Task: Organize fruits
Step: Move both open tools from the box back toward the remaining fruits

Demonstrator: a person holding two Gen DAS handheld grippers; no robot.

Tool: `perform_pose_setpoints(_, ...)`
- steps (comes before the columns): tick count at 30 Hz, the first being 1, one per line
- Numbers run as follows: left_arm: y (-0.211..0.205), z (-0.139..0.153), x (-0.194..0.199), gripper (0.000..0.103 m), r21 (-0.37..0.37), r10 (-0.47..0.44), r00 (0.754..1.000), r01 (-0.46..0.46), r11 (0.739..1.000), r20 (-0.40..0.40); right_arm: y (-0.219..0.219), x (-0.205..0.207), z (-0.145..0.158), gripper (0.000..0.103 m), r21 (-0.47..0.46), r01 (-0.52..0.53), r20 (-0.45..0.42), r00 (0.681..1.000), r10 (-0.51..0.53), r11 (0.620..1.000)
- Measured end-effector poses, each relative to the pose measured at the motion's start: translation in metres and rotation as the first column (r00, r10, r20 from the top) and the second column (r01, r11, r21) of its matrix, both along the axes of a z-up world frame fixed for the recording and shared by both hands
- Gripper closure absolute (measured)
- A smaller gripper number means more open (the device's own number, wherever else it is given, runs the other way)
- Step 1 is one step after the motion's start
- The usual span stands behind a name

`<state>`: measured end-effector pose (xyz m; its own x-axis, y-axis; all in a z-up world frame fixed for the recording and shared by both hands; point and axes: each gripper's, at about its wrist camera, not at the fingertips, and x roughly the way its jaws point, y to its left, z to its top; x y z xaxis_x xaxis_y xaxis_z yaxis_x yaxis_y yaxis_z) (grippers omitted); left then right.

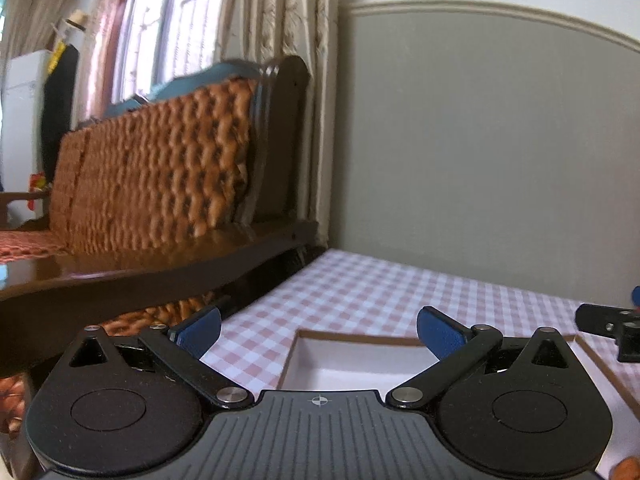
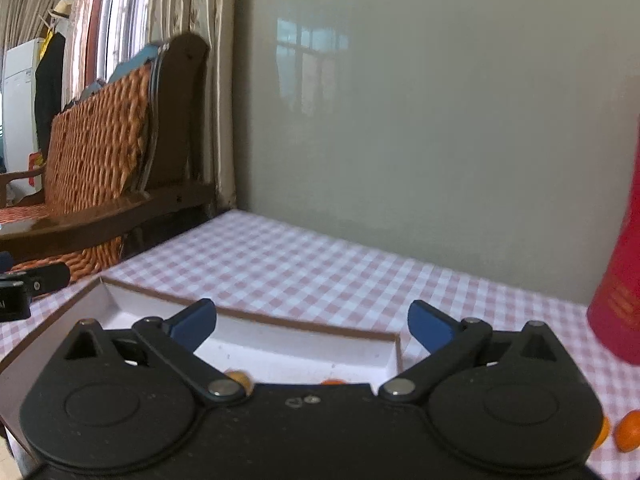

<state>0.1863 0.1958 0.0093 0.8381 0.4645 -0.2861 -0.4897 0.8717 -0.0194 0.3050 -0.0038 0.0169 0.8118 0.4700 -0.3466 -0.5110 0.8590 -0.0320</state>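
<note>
The left gripper (image 1: 318,334) is hovering with its jaws standing wide apart, nothing between them, over the near edge of a shallow brown-rimmed box (image 1: 352,338) that is lying on the checked worktop (image 1: 360,292). The white floor of this box is showing bare where the left wrist view catches it. Just right of that box, the rim of a second box (image 1: 604,364) is showing, and the tip of the other gripper is reaching in above it at the frame's right edge.

The right gripper (image 2: 312,322) is also holding its jaws well apart and empty, poised over the second box (image 2: 280,322), seen whole in the right wrist view. Inside this box, against its near side and half hidden behind the gripper body, two small orange fruits are lying: one (image 2: 240,378) toward the left, another (image 2: 334,381) nearer the middle. Outside the box, to its right on the worktop, two more orange fruits (image 2: 629,430) are sitting side by side. Behind them, also right of the box, a red cylindrical container (image 2: 622,280) is standing upright. Beyond the box's left side, a wooden chair with a woven cushion (image 2: 96,148) is standing near the curtain.
</note>
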Motion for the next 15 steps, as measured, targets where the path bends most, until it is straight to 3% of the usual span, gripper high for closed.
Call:
perform_pose_setpoints(3, -0.009, 0.002, -0.005, 0.000, 0.032, 0.018, 1.000, -0.017, 0.999, -0.023, 0.001, -0.017, 0.008, 0.006, -0.016, 0.007, 0.079, 0.997, -0.006, 1.000)
perform_pose_setpoints(8, -0.020, 0.006, -0.021, 0.000, 0.015, -0.014, 0.999, 0.015, 1.000, -0.037, -0.011, -0.034, 0.016, 0.006, 0.012, -0.025, 0.067, 0.997, 0.024, 1.000)
perform_pose_setpoints(15, -0.027, 0.009, -0.053, 0.000, -0.043, 0.025, 1.000, -0.024, 0.999, 0.014, -0.028, -0.057, 0.018, 0.006, 0.028, -0.005, 0.073, 0.997, 0.003, 1.000)
